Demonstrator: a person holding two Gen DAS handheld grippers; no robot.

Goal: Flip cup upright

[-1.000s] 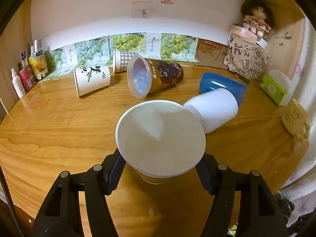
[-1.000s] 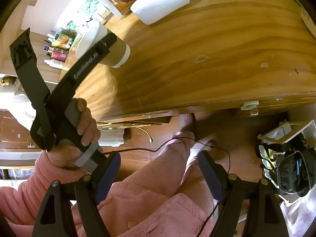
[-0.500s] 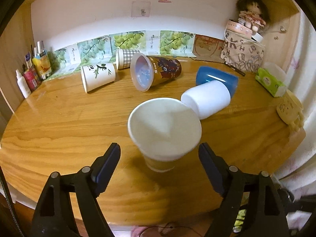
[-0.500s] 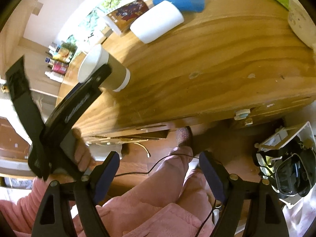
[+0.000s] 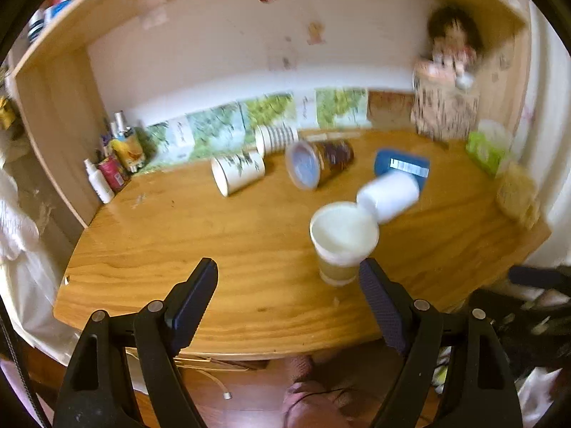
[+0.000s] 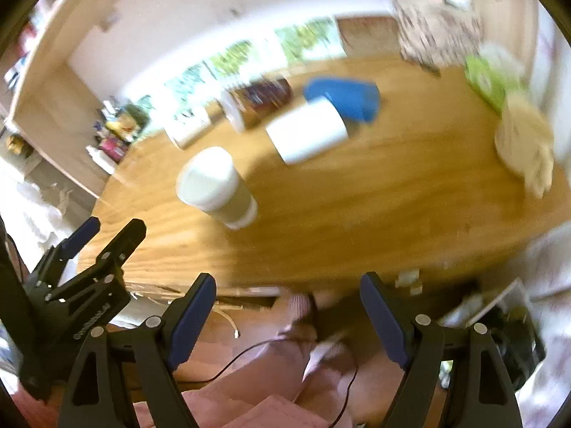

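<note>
The paper cup point(image 5: 343, 240) stands upright on the wooden table point(image 5: 185, 235), mouth up, near the front edge. Judged from this, the flip of this cup is complete and the step in hand is clearing away from it.

Landmark: the paper cup. Directly behind it and touching or nearly touching its rim lies a white cup point(image 5: 389, 196) on its side; behind that, a blue cup point(image 5: 401, 166). Behind and to the left lie a brown printed cup point(image 5: 321, 164), a bamboo-print cup point(image 5: 237, 174) and a striped cup point(image 5: 276, 138) — all on their sides.

Left gripper point(image 5: 288, 281): jaws spread wide, holding nothing, in front of the cup and clear of it.

Right gripper point(image 6: 287, 296): jaws spread wide, empty, off the table's front edge, well apart from the cup point(image 6: 214, 187).

Next move, as a judgement: select a lying cup — the white one is nearest — and approach without knocking the upright cup.
</note>
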